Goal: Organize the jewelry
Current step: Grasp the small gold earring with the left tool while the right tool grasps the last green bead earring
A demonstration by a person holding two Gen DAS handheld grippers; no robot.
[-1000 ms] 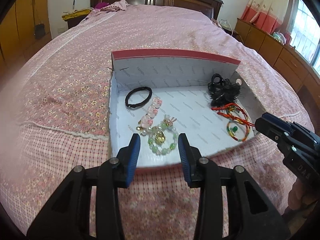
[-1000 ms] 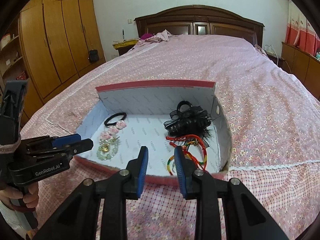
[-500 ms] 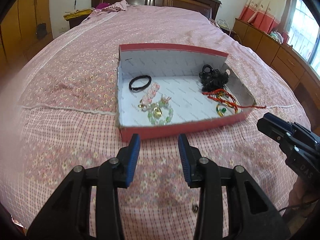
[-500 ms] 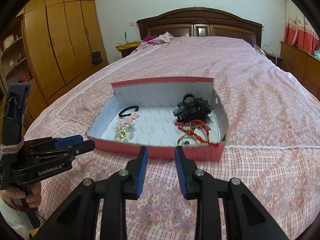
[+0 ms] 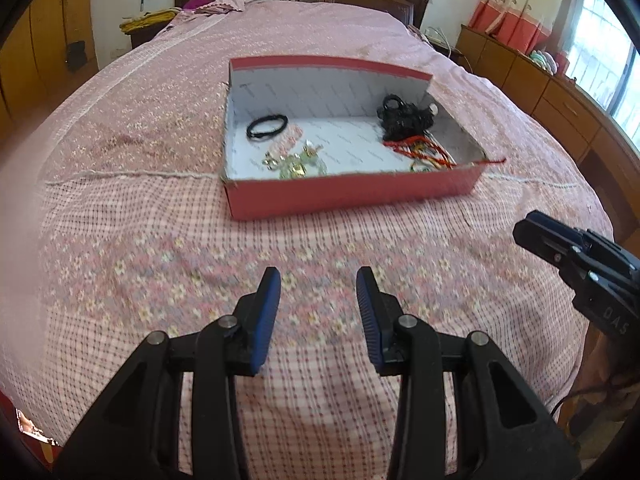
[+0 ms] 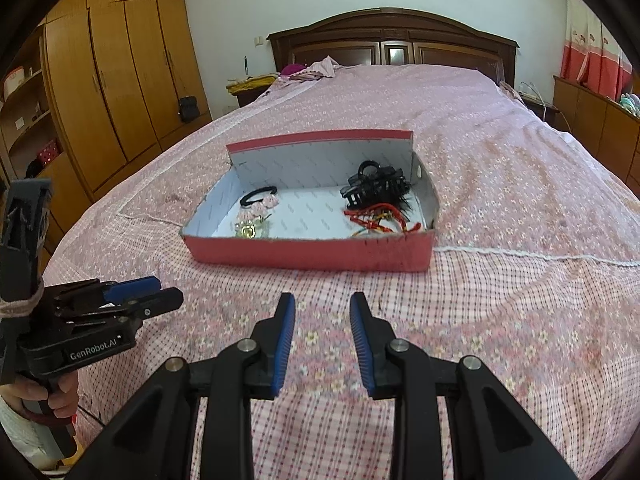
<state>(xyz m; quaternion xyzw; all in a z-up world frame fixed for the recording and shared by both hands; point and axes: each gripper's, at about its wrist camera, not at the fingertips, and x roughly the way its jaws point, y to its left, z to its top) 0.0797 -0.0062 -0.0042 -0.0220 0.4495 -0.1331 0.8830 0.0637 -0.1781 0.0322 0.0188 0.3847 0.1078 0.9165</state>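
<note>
The red box (image 5: 352, 194) sits well ahead of both grippers, keeping the jewelry together. The left gripper (image 5: 318, 304) and right gripper (image 6: 322, 330) are partly open, holding nothing.

Bedroom around a pink-covered bed

A pink floral bedspread (image 6: 500, 160) covered the bed, backed by a dark wooden headboard (image 6: 394, 36). A tall wooden wardrobe (image 6: 116, 80) stood along one side, low wooden cabinets (image 5: 532, 80) and red-and-white curtains (image 5: 516, 4) along the other. Folded yellow cloth (image 6: 250, 82) lay beside the headboard.
</note>
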